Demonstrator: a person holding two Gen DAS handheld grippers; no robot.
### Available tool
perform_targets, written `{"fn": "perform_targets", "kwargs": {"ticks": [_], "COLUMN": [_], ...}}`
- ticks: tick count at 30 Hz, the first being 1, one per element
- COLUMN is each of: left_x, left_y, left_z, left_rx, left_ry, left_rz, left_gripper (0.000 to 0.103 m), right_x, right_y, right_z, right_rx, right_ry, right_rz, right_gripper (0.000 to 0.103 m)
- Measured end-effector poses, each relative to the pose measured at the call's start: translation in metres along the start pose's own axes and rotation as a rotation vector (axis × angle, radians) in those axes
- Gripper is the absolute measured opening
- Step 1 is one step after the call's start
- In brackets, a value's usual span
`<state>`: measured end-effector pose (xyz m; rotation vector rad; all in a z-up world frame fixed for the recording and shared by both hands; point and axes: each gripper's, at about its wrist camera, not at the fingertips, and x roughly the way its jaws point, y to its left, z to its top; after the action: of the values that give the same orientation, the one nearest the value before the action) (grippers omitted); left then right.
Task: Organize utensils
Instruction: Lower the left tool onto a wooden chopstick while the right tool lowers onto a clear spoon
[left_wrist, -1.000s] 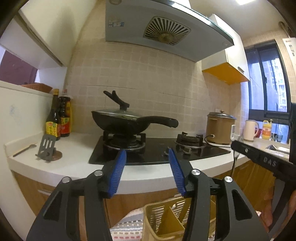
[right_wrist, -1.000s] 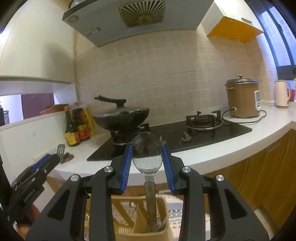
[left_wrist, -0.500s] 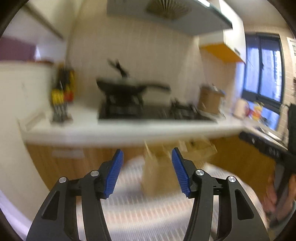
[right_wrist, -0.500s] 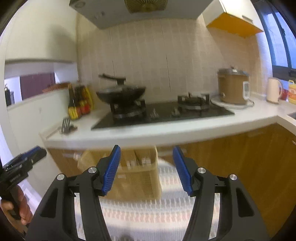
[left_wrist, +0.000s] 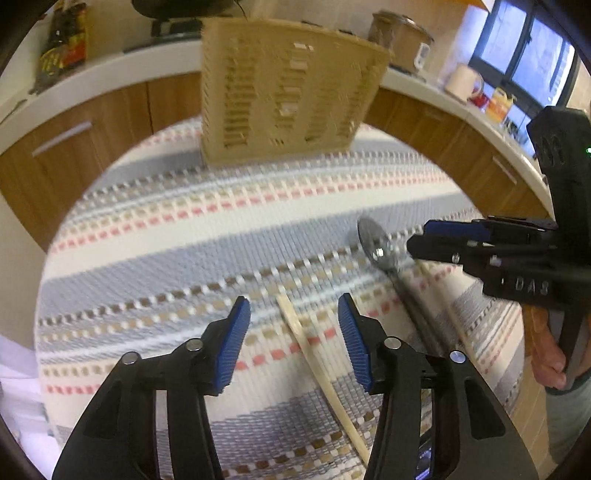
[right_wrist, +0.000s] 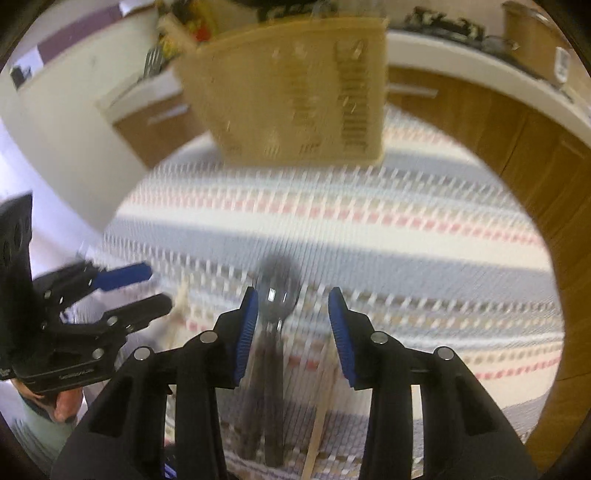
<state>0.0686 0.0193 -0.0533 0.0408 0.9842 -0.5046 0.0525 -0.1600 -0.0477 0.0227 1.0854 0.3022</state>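
A kitchen with wood cabinets and a white counter stands behind a round surface (left_wrist: 155, 236) covered by a woven cloth with grey, cream and pink stripes. On the far side stands a beige plastic caddy (left_wrist: 284, 92) with slotted walls. Near the right lies a metal spoon (right_wrist: 275, 306), smooth and stiff, probably slippery; the thin handle looks the best place to pinch. The right tool (right_wrist: 291, 332) has just been closing, its jaws around the spoon neck, the pads not yet pressing. The left tool (left_wrist: 293, 343) has also been closing; a light wooden chopstick (left_wrist: 317, 365) lies between its jaws, not gripped.
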Motion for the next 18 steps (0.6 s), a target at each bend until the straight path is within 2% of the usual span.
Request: {"fn": "perform_targets", "kwargs": {"ticks": [5,18], "left_x": [0.014,0.016], "left_y": [-0.002,-0.008], "left_z": [-0.005,-0.006], "left_rx": [0.013,0.04], "left_ry": [0.012,-0.008], "left_rz": [0.027,0.058], "left_gripper": [0.041,0.041], "right_x": [0.013,0.02], "right_y": [0.007,0.013], "right_z": [-0.014,-0.013], "right_rx": [-0.032,-0.034], "right_ry": [0.046,0.073], "right_rz": [-0.004,-0.035], "right_gripper": [0.019,0.018]}}
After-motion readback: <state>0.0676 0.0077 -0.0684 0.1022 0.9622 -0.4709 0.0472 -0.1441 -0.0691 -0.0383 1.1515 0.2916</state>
